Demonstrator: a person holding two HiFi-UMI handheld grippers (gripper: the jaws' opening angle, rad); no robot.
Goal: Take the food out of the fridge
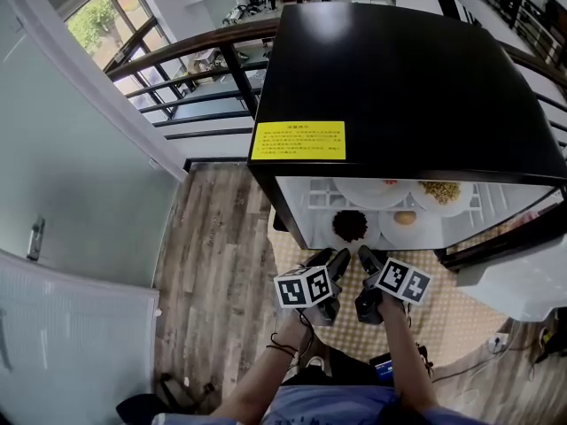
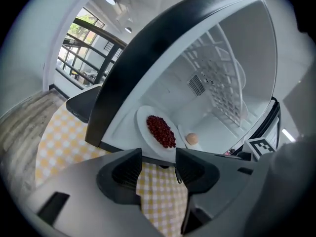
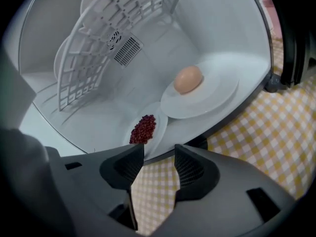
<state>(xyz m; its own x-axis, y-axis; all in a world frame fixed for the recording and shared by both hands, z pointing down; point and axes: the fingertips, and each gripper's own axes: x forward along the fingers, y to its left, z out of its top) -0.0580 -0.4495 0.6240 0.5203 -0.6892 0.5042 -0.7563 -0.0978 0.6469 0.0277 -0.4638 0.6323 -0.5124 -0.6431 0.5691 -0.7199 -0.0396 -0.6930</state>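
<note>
The white round plate heaped with small dark red beans [image 2: 159,131] lies at the front edge of the floor of the black-topped small fridge [image 1: 399,69], just beside a white plate bearing a tan ball [image 3: 217,95]. It looks stiff, slick and breakable, and its load is loose. The near rim seems the place to pinch it, kept level. The left gripper [image 2: 158,169] and right gripper [image 3: 154,167] hover before it, jaws parted and empty.
</note>
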